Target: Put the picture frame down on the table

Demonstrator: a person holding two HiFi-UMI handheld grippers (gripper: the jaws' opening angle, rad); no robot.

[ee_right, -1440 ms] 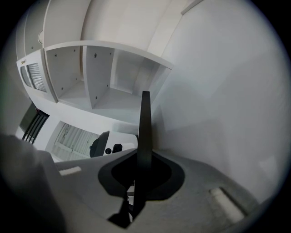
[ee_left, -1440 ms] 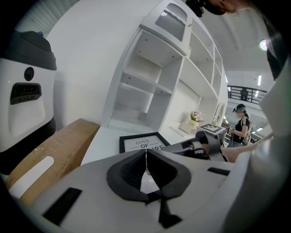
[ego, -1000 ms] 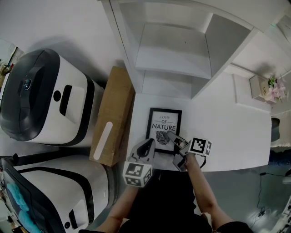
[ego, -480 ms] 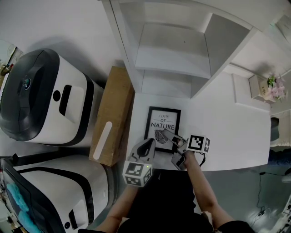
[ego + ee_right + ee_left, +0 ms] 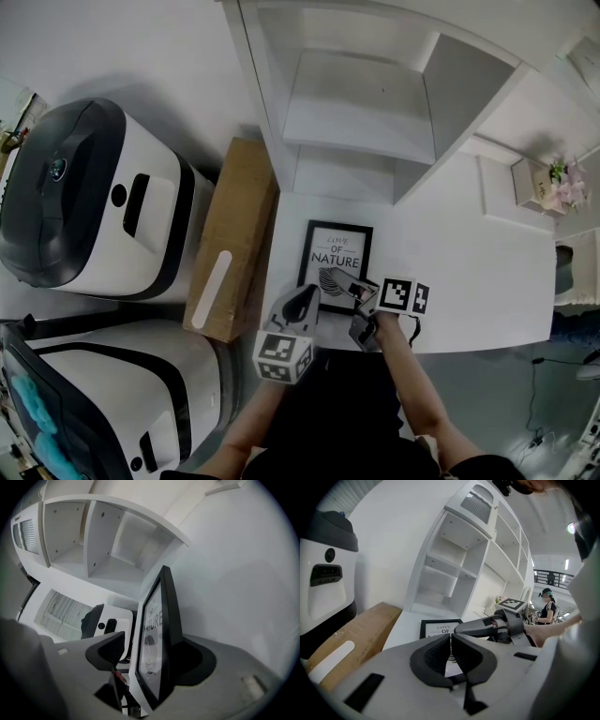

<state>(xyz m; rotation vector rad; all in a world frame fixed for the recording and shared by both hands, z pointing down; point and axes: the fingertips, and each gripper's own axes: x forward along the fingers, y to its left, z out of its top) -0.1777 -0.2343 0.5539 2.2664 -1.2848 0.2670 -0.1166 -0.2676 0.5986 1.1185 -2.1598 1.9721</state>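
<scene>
The black picture frame (image 5: pixel 335 248) with the print "LOVE OF NATURE" lies on the white table (image 5: pixel 469 272), close to its near edge. My right gripper (image 5: pixel 349 286) is at the frame's near right corner, with one jaw on each side of the frame. In the right gripper view the frame (image 5: pixel 157 634) leans on one jaw. A narrow gap shows between its glass and the other jaw, so my right gripper (image 5: pixel 151 645) is open. The frame's near end is tilted slightly off the table. My left gripper (image 5: pixel 302 302) (image 5: pixel 450 641) hovers shut and empty just short of the frame (image 5: pixel 440 629).
A long cardboard box (image 5: pixel 234 239) lies left of the table. A white shelf unit (image 5: pixel 361 112) stands behind the frame. Two large white and dark machines (image 5: pixel 84 197) fill the left side. A small box with flowers (image 5: pixel 553 183) sits at the far right.
The right gripper has shifted a little left and turned. The frame has slid slightly away from me. The left gripper has stayed still.
</scene>
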